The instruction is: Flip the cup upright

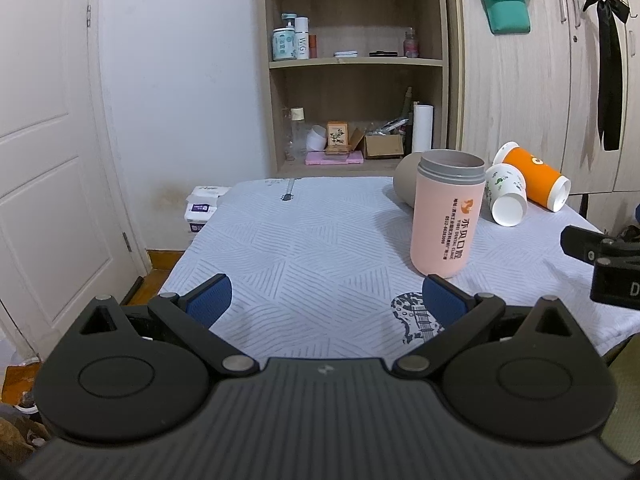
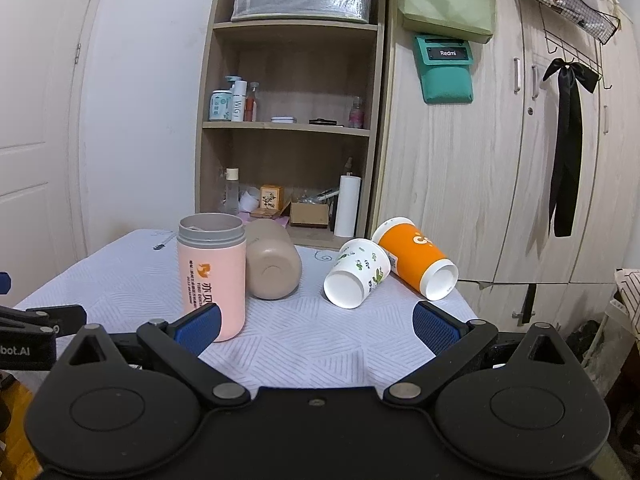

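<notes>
A pink cup (image 1: 444,216) (image 2: 212,276) with a grey rim stands upright on the table. A beige cup (image 2: 272,264) (image 1: 404,180) lies on its side behind it. A white paper cup with green print (image 2: 356,272) (image 1: 506,198) and an orange paper cup (image 2: 416,258) (image 1: 534,176) lie on their sides to the right. My left gripper (image 1: 326,300) is open and empty, just left of and nearer than the pink cup. My right gripper (image 2: 318,324) is open and empty, in front of the lying cups.
The table has a white patterned cloth (image 1: 304,232) (image 2: 304,332). A wooden shelf unit (image 2: 292,132) and wardrobe doors (image 2: 500,160) stand behind it. A white door (image 1: 44,140) is at the left. The right gripper's body shows at the right edge of the left wrist view (image 1: 604,264).
</notes>
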A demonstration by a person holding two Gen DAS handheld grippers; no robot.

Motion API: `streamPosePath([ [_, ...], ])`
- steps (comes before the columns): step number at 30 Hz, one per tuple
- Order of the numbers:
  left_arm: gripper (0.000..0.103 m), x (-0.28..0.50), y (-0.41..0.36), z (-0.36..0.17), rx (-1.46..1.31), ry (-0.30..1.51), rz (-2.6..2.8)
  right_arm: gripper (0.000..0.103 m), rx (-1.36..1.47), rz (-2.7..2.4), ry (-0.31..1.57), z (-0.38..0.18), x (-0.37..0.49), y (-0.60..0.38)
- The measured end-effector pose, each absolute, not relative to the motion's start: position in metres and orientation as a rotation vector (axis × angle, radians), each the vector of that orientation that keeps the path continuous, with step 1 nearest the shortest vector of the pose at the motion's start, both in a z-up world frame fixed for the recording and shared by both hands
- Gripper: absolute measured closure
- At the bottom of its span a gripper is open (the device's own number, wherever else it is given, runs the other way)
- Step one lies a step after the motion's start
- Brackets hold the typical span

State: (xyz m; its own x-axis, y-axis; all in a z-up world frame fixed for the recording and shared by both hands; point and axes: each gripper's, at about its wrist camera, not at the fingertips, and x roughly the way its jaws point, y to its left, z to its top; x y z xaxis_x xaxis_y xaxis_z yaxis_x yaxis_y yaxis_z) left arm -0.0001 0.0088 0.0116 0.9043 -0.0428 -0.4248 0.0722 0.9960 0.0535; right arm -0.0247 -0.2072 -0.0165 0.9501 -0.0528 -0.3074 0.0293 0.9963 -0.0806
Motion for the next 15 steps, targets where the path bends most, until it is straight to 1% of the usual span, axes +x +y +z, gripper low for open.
streamPosePath([
  [15, 0.000, -0.0034, 0.0080, 0.0117, 0.077, 0.423, -0.066, 0.000, -0.091, -0.037, 0.323, -0.0182, -0.0236, -0.2063],
])
